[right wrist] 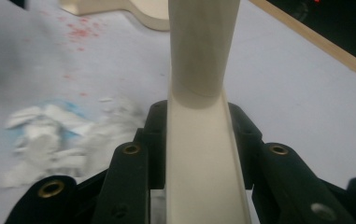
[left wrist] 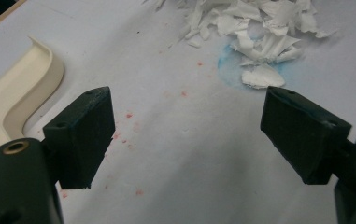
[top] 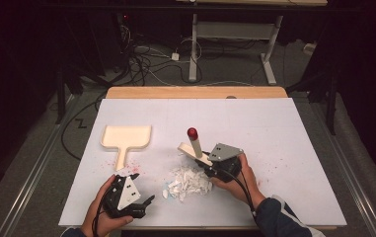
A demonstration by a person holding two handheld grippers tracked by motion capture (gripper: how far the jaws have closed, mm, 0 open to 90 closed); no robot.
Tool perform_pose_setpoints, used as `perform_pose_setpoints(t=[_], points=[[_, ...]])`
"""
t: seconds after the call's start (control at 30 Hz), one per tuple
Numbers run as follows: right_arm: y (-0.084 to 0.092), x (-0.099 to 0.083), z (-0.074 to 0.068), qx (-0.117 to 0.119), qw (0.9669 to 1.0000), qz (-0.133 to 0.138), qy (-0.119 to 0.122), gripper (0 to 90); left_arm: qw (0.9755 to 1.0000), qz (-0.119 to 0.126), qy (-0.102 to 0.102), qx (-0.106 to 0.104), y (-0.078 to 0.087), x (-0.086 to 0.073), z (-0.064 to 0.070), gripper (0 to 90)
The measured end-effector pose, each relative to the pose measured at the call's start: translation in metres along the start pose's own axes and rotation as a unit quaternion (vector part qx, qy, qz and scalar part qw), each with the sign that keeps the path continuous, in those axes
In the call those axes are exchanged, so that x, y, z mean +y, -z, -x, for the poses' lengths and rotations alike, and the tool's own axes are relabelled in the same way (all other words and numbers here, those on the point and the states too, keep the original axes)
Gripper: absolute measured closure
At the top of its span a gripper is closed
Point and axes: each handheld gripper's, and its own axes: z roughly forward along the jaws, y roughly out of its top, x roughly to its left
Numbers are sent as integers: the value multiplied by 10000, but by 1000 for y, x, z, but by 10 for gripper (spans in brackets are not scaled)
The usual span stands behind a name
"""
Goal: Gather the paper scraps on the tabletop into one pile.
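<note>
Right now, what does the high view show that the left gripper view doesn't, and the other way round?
The high view alone has the right tongs clamped on a cream brush with a red-tipped handle, plus both of the person's hands and the floor cables beyond the table.

The left gripper view alone gives the left tongs' jaws close up, standing wide apart with nothing between, and a blue stain under the scraps.

Both share the white paper scraps, cream dustpan, and red specks on the table.

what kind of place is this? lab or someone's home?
Most likely a lab or recording workspace: a white-covered table in a dark room, loose cables across the floor, and a second adjustable-height desk frame behind.
</note>
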Motion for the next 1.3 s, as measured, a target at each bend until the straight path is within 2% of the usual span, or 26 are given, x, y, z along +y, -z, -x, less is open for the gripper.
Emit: perform_pose_setpoints(t=[0.1, 0.23, 0.3, 0.47, 0.5, 0.53, 0.57, 0.63, 0.77, 0.8, 0.83, 0.87, 0.9, 0.97, 1.0, 1.03, 1.17, 1.27, 1.3], points=[[6, 6, -8, 224, 9996, 165, 107, 680, 10000, 12, -8, 2, 0, 0, 0, 169], [11, 11, -10, 277, 9991, 247, 218, 679, 10000, 34, -1, 9, 1, 0, 0, 170], [14, 14, -7, 307, 9989, 309, 181, 679, 10000, 31, 7, 13, 1, 0, -1, 169], [17, 22, 13, 130, 9985, 503, 182, 678, 10000, -18, 4, -5, -1, 0, -1, 169], [15, 24, 19, 83, 9984, 513, 239, 678, 10000, -23, 2, -7, -1, 0, -1, 169], [8, 27, 29, -64, 9985, 467, 287, 678, 10000, -36, 3, -6, -1, 0, -1, 169], [5, 28, 33, -95, 9985, 432, 329, 678, 10000, -42, 0, -3, -1, 0, -1, 169], [0, 28, 36, -154, 9984, 396, 363, 679, 10000, -43, 6, -18, -2, 0, -2, 170], [-29, 22, 47, -322, 9983, 164, 457, 680, 10000, -72, 3, -30, -3, 0, -1, 169], [-42, 18, 49, -391, 9979, 83, 513, 680, 10000, -66, 13, -34, -3, 0, -1, 169], [-42, 18, 49, -391, 9979, 83, 513, 680, 10000, -66, 13, -34, -3, 0, -1, 169], [-46, 16, 49, -346, 9979, 99, 530, 680, 10000, -47, 37, -30, -3, -1, -1, 169], [-50, 15, 47, -174, 9984, 208, 489, 680, 10000, -43, 52, -36, -3, -1, -1, 169], [-52, 15, 40, 42, 9976, 209, 654, 678, 10000, -71, 30, -45, -3, -2, -2, 169], [-52, 15, 40, 42, 9976, 209, 654, 678, 10000, -71, 30, -45, -3, -2, -2, 169], [-50, 14, 34, 381, 9958, 270, 785, 677, 10000, -73, 17, -45, -2, -2, -2, 170], [-37, 11, 24, 1131, 9877, 433, 990, 678, 10000, -86, 15, -38, -2, -2, -2, 169], [-25, 8, 21, 1543, 9807, 500, 1089, 679, 10000, -64, 49, -46, -2, -1, -1, 170], [-21, 6, 19, 1609, 9789, 522, 1144, 679, 10000, -64, 49, -46, -2, -1, -1, 169]])
